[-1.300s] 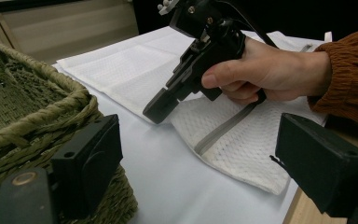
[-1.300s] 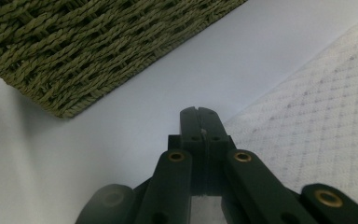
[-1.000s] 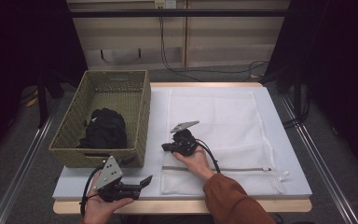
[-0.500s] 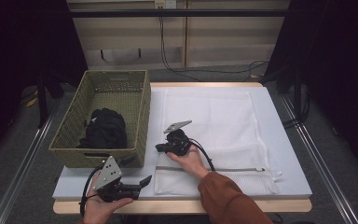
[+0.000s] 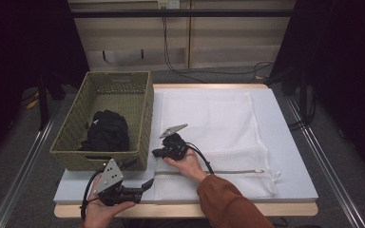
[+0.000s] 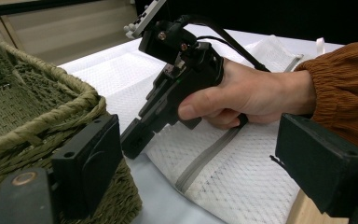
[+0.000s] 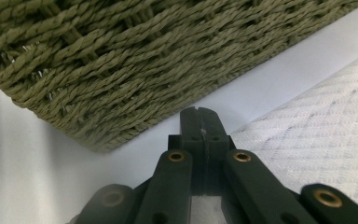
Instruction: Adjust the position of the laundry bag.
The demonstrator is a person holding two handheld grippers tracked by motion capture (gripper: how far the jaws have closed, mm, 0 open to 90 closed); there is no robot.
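Note:
A white mesh laundry bag [image 5: 214,118] lies flat on the table, its grey zipper [image 5: 228,172] running along the near side. My right gripper [image 5: 156,153] is shut, its tips down at the bag's left edge beside the basket's near corner. In the right gripper view the closed tips [image 7: 200,116] rest where the mesh bag [image 7: 317,140] meets the grey table; whether any mesh is pinched I cannot tell. My left gripper [image 5: 145,186] is held low at the table's front left with its jaws wide apart and nothing between them. The left gripper view faces the right gripper [image 6: 133,140] and the zipper [image 6: 209,154].
An olive woven basket [image 5: 142,118] stands at the left of the table with a black garment [image 5: 107,130] inside. Its near corner [image 7: 121,60] is very close to my right gripper. The grey table top [image 5: 290,156] ends just past the bag. Metal rails run along both sides.
My right gripper has slid a little left along the bag's near edge, toward the basket's corner. The left gripper has stayed where it was.

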